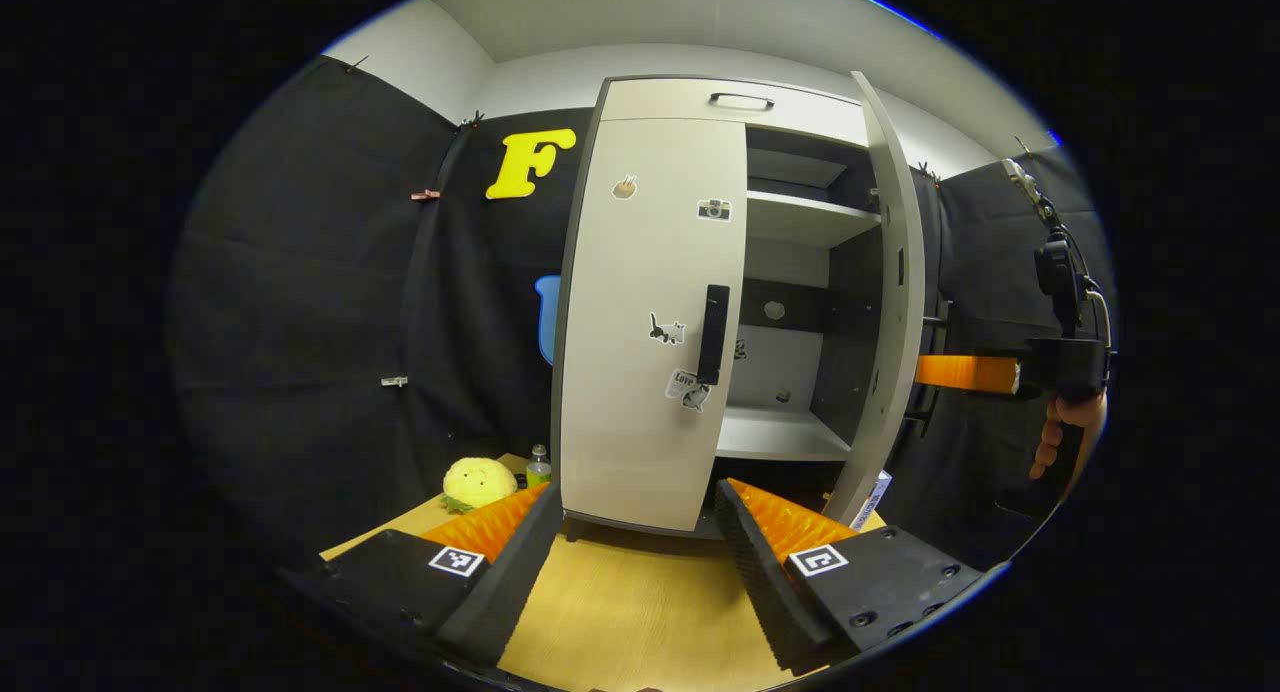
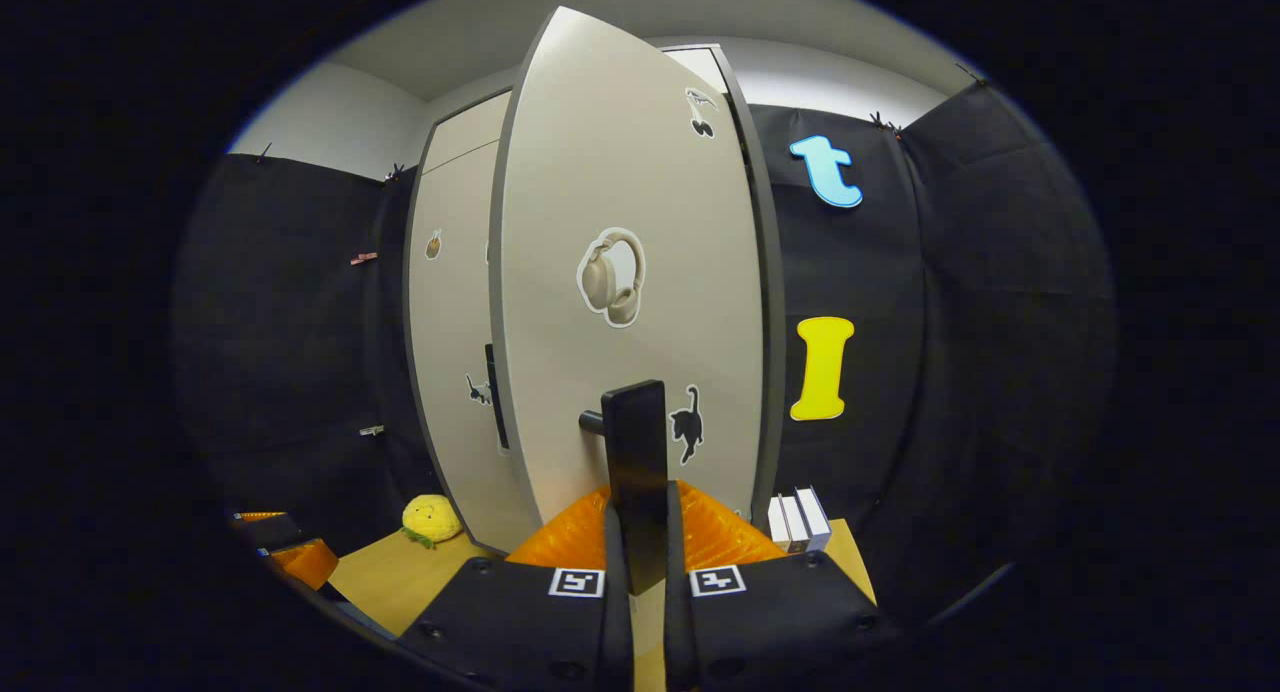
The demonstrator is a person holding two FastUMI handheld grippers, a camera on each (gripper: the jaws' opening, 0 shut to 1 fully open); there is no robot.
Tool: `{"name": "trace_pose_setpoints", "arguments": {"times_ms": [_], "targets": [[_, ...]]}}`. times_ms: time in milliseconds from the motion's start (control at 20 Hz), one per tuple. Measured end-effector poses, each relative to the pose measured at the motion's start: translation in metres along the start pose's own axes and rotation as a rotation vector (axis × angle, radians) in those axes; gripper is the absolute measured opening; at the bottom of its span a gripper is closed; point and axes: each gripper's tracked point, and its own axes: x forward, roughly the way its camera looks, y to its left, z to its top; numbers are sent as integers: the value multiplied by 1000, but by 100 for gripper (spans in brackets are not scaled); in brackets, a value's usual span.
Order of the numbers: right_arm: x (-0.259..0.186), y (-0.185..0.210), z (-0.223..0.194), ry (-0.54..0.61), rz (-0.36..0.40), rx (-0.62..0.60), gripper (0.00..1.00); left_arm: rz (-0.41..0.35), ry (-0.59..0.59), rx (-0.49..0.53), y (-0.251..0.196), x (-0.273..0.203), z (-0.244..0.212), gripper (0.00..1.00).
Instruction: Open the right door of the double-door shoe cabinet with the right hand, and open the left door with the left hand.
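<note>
Shoe cabinet on a wooden table, right door swung open, left door closed.

Nearest, the right gripper [image 2: 640,562] is clamped on the right door's handle [image 2: 636,472], both fingers pressing its sides; the left gripper [image 1: 635,537] hangs spread wide with nothing between its fingers, low in front of the left door [image 1: 650,322]; its handle [image 1: 713,334] is untouched; beyond, the right door [image 2: 625,272] stands ajar, baring shelves [image 1: 805,217]; a yellow plush toy [image 1: 478,480] lies beside the cabinet [image 1: 730,97].
</note>
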Motion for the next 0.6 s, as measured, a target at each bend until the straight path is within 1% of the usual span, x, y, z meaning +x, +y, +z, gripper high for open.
{"name": "trace_pose_setpoints", "arguments": {"times_ms": [50,100,250,350,400,450,500,550,600], "targets": [[-1,-2,-1,-1,-4,-1,16,3,-3,3,-3,-2,1,92],[-3,-6,1,-3,-8,-2,16,4,-8,7,-5,-2,3,95],[-8,-24,2,-5,-58,2,16,9,-21,18,-8,-4,7,95],[-14,-44,4,-18,-113,-15,15,7,-20,16,-10,-2,7,95],[-18,-60,6,-22,-148,-19,15,4,-20,13,-11,-1,7,92],[-19,-77,7,-25,-195,-18,15,1,-20,13,-13,0,8,92],[-25,-89,9,-40,-204,15,12,-1,-21,15,-14,1,9,95],[-23,-82,4,-10,-162,82,8,-6,-21,19,-16,2,10,95],[-23,-73,-7,21,-134,118,10,-11,-18,24,-19,5,8,92]]}}
